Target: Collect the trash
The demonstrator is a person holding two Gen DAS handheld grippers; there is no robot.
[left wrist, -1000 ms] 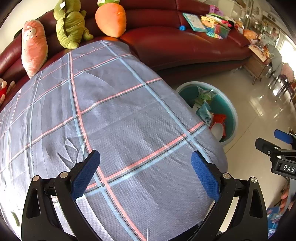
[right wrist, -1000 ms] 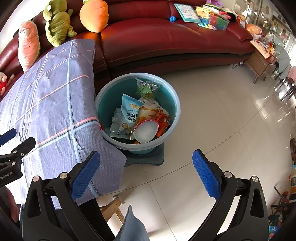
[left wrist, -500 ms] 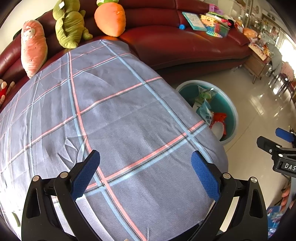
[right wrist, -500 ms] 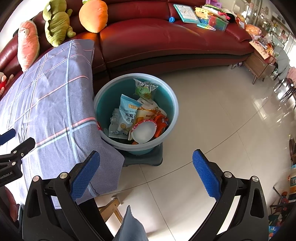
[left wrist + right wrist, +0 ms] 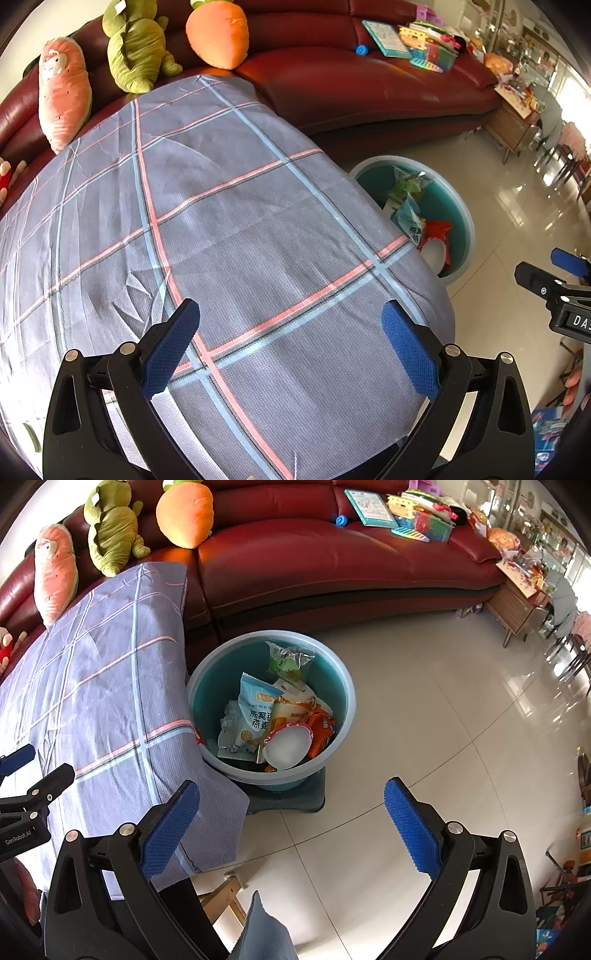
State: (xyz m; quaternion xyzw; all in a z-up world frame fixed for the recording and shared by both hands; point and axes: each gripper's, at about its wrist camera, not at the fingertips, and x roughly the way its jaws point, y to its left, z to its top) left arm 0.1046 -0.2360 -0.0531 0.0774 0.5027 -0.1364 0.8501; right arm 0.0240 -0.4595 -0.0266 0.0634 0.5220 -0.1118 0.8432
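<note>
Beside the table's point(image 5: 258, 221) right edge, the basin point(image 5: 347, 701) brims with wrappers; both grippers, left point(image 5: 291, 343) and right point(image 5: 291, 823), gape empty, so another careless drop could spill.

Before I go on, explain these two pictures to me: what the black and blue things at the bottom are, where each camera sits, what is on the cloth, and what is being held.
No robot arm is here: a person carries a two-finger tool in each hand, and each tool has a wide-angle camera looking forward along its fingers. The black arms with blue pads at the bottom are those tools.

The left camera's picture shows the left gripper above a table under a grey checked tablecloth; I see no trash on the cloth. The right camera's picture shows the right gripper over the floor, facing a teal basin beside the table. In it lie snack wrappers and a white paper bowl.

Both pairs of jaws are wide open and hold nothing. Behind is a red sofa with plush toys.
</note>
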